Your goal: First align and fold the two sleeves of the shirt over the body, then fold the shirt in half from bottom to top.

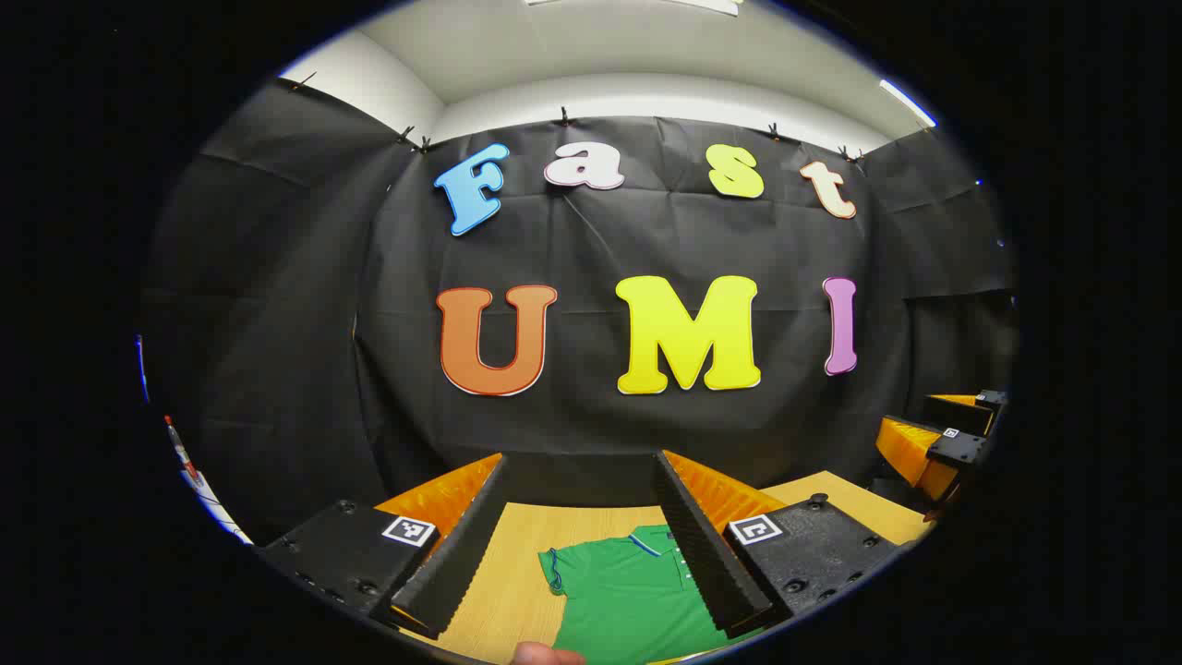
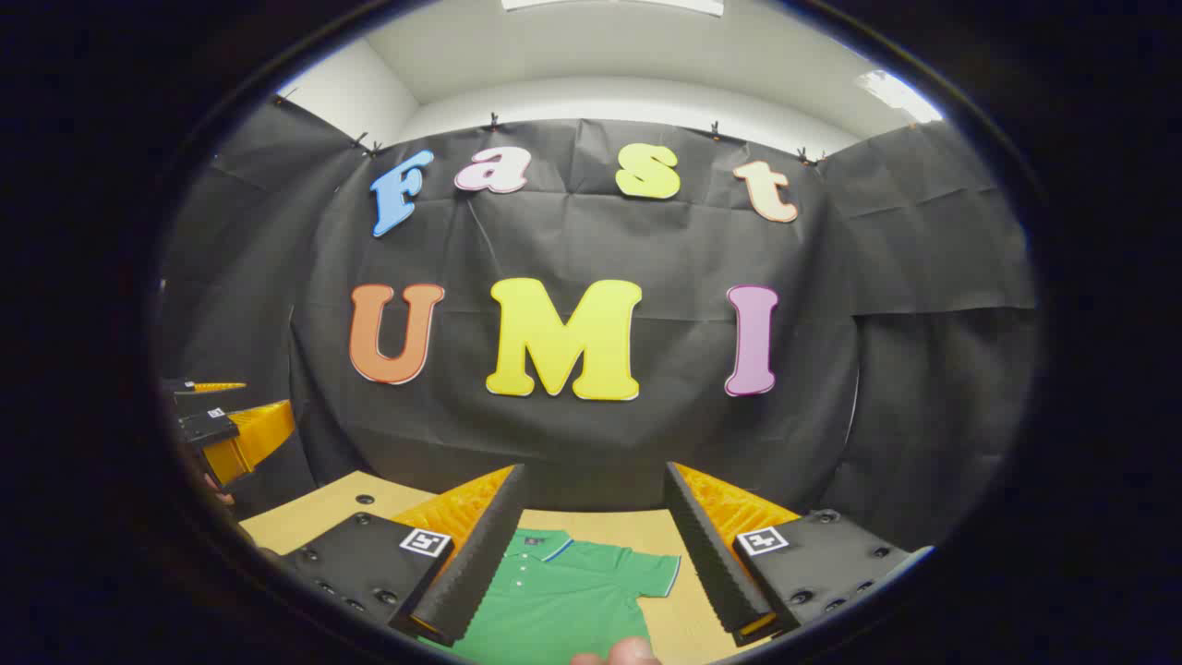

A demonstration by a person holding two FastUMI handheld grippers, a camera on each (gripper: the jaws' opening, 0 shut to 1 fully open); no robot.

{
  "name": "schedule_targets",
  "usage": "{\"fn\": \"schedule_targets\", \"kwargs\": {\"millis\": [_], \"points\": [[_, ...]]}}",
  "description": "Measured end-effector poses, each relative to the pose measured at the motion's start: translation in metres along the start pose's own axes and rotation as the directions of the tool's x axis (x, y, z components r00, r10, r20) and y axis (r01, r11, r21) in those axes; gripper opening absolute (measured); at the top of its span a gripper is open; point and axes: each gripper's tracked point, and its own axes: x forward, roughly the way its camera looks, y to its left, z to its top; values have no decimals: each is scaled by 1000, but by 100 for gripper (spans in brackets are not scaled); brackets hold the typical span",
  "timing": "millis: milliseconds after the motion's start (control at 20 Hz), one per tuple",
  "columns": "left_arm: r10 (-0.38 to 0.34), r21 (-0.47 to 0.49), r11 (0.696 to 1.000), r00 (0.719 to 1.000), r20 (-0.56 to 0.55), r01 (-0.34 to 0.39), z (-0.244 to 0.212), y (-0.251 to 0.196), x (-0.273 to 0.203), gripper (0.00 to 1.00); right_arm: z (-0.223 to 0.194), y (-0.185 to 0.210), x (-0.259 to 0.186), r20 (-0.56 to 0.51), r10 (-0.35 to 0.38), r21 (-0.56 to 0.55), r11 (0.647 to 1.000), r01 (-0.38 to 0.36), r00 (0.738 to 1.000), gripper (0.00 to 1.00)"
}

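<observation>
In the left gripper view, the left gripper (image 1: 580, 540) is seen with its two fingers spread wide and nothing held between them. A square black-and-white coded marker (image 1: 409, 530) is carried on each finger mount; no readable word is found on it. Through the gap between the fingers, below and ahead of them, the green shirt (image 1: 628, 591) is seen lying flat on the wooden table (image 1: 503, 573), its collar trimmed in blue and white and one short sleeve spread toward the left finger. A fingertip (image 1: 545, 655) is seen at the bottom edge, just under the gap. Well off to the right of this gripper, the other gripper is seen at the margin, raised above the table.

In the right gripper view, the right gripper (image 2: 591, 545) is likewise held wide open and empty. The shirt (image 2: 563, 591) lies beyond and below its fingers, with a placket of small buttons visible and a short sleeve reaching toward the right finger. No brand writing can be made out on the shirt.
</observation>
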Motion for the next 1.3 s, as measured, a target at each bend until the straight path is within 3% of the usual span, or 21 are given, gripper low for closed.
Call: {"fn": "schedule_targets", "kwargs": {"millis": [50, 400, 850, 1050, 1300], "points": [[6, 2, 1000, 1000, 0, -6, -1, 1, -1, 99, 0, -1, 1, -1, 3, -2, 1000, -3, 1000, 96], [26, 3, 1000, 1000, 6, -26, -6, 4, -3, 99, -7, 1, 7, -20, 28, -12, 1000, -28, 999, 96], [-4, 8, 1000, 997, -71, 5, -39, -3, 4, 100, -36, -9, 16, -97, 37, -39, 998, -41, 995, 94], [-21, 15, 1000, 995, -100, 23, -53, -8, 9, 99, -66, -13, 26, -204, 72, -29, 996, -79, 976, 96], [-32, 21, 999, 986, -161, 36, -77, -14, 11, 99, -108, -44, 43, -333, 52, -11, 998, -59, 941, 96]]}}
